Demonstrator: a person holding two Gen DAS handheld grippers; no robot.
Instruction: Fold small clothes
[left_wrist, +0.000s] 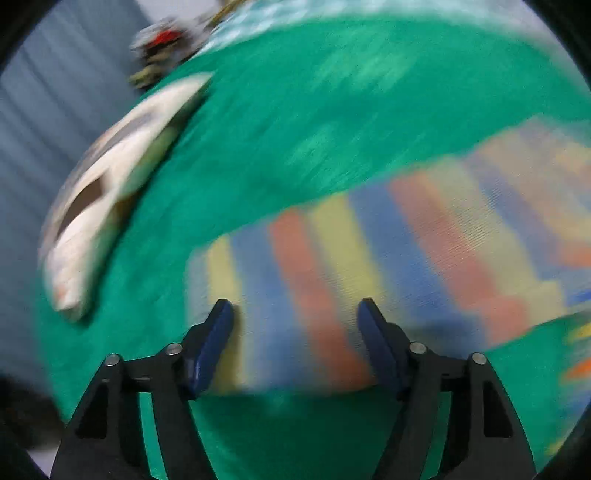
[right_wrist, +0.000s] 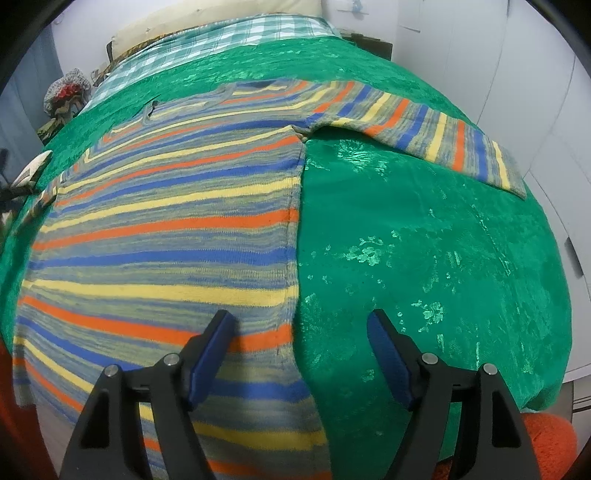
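A striped knit sweater (right_wrist: 166, 229) in orange, blue, yellow and grey lies flat on a green cloth (right_wrist: 406, 240). Its right sleeve (right_wrist: 424, 125) stretches out to the right. My right gripper (right_wrist: 299, 325) is open and empty, hovering over the sweater's right side seam near the hem. In the left wrist view, which is motion-blurred, the striped sleeve (left_wrist: 369, 258) lies just ahead of my left gripper (left_wrist: 295, 314), which is open and empty, straddling the sleeve's end.
A folded white garment (left_wrist: 107, 199) lies on the green cloth (left_wrist: 295, 110) to the left. A checked cloth (right_wrist: 229, 37) and a pillow sit at the far end. A cluttered object with red (right_wrist: 66, 92) stands far left. White walls lie on the right.
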